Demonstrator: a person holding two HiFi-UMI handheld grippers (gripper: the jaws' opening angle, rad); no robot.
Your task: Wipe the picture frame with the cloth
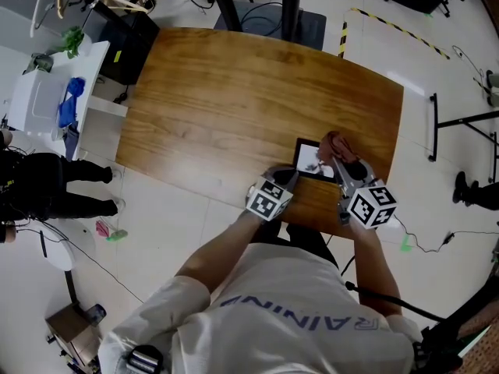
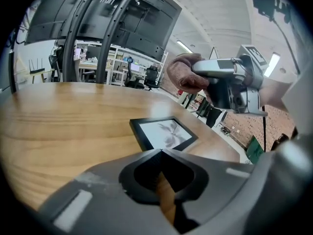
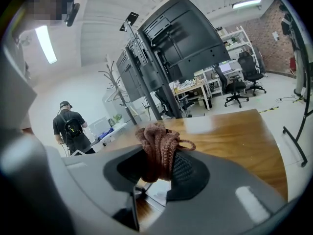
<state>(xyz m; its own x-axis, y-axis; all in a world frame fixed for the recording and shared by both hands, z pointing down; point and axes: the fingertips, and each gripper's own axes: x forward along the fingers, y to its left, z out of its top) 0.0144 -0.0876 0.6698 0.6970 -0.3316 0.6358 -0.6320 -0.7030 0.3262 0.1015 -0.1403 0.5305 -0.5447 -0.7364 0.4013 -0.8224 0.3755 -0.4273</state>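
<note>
The fingers (image 3: 220, 182) of the right gripper (image 3: 159, 161) are clamping a bunched reddish-brown knitted cloth (image 3: 157, 146), whose folds are sticking up past their tips. The fingers (image 2: 105, 180) of the left gripper (image 2: 161, 153) are pressing together tip to tip and are holding nothing.

The left gripper is pointing at the near left corner of the picture frame (image 2: 164, 132), with its tips just beside that corner. The right gripper is hovering over the frame's far right part, and in the left gripper view the cloth appears to be hanging clear of the glass.

The black frame, with a pale grey plant print inside, is lying flat on the wooden bench (image 1: 234, 92), near the edge closest to the person and toward its right end.
</note>
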